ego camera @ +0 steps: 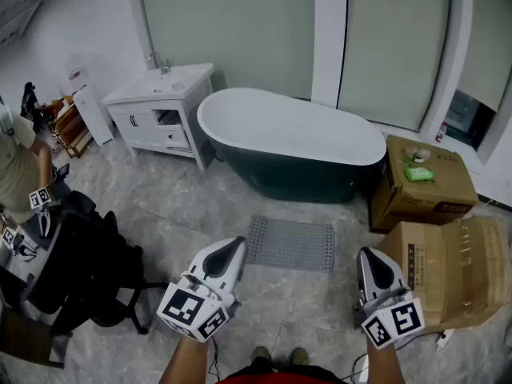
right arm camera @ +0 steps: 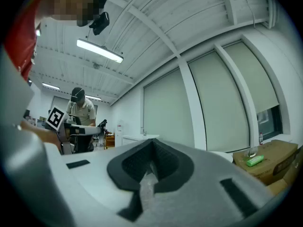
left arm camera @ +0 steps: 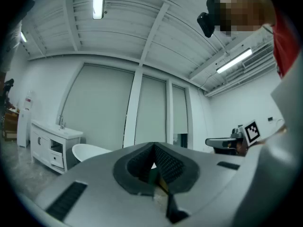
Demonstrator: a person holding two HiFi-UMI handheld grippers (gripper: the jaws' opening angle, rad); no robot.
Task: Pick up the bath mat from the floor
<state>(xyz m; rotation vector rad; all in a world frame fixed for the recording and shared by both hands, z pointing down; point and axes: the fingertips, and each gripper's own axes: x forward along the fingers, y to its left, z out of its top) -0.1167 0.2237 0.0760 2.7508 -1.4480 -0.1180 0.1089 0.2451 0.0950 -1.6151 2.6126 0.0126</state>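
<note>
Both tools, left tool (ego camera: pixel 237 245) and right tool (ego camera: pixel 366 254), are pressed together and pinch nothing. I see the grey bath mat (ego camera: pixel 291 244) flat on the floor (ego camera: pixel 200 206), ahead between them.

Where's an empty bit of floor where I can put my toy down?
Bare floor lies between the bath mat and the black chair, running up to the white cabinet. Another patch is on the mat's near side. The right is crowded with cardboard boxes; the left with the chair.
</note>
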